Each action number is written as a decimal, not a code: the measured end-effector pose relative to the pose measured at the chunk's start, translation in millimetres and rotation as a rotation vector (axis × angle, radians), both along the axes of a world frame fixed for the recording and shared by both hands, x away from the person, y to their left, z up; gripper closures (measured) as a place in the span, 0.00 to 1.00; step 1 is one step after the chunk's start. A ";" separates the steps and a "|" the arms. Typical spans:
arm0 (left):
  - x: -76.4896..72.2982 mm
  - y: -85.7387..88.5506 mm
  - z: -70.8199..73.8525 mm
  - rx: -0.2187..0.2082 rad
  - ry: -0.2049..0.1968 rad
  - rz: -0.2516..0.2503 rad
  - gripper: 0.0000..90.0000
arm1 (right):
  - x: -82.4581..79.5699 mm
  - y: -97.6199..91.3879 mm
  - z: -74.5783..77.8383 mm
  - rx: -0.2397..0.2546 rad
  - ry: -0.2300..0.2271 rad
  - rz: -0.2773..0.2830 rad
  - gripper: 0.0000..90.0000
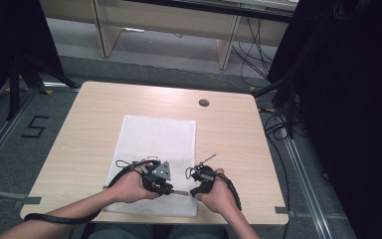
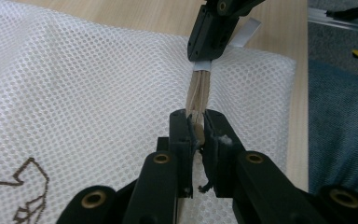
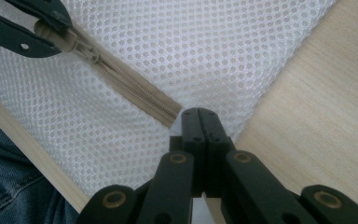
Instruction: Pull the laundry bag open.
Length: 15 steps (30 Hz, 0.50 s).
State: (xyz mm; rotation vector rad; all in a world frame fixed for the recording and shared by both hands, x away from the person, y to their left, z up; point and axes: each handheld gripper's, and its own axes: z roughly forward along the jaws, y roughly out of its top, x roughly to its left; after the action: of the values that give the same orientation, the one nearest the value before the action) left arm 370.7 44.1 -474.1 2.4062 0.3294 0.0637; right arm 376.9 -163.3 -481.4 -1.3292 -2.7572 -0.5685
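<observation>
Wooden table (image 1: 229, 129) under white mesh bag (image 1: 159, 137), grey floor (image 1: 0, 149) around.

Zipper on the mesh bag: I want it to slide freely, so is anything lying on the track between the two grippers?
Nothing visible does. The zipper runs bare across the mesh bag from the left gripper on the slider to the right gripper at its end.

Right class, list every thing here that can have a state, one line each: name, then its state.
Mesh bag: lying flat on the table.
Zipper: closed along the stretch in view.
Zipper slider: gripped by the left claw.
Left claw: shut on the zipper slider.
Right claw: shut on the end of the zipper.
</observation>
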 end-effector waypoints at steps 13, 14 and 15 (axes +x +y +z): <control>-0.2 9.1 2.9 0.006 -0.021 -0.012 0.91 | -0.4 0.5 0.1 -0.004 -0.006 0.001 1.00; -1.1 9.4 2.5 0.000 -0.011 -0.001 0.91 | -0.5 0.7 0.4 -0.006 -0.005 0.000 1.00; -1.3 9.8 2.8 0.007 -0.023 -0.006 0.91 | -0.8 1.1 0.2 -0.003 -0.006 -0.004 1.00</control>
State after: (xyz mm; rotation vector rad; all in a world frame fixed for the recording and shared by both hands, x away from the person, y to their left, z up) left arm 369.4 53.9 -471.3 2.4117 0.3114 0.0904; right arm 376.1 -162.2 -481.2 -1.3361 -2.7620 -0.5697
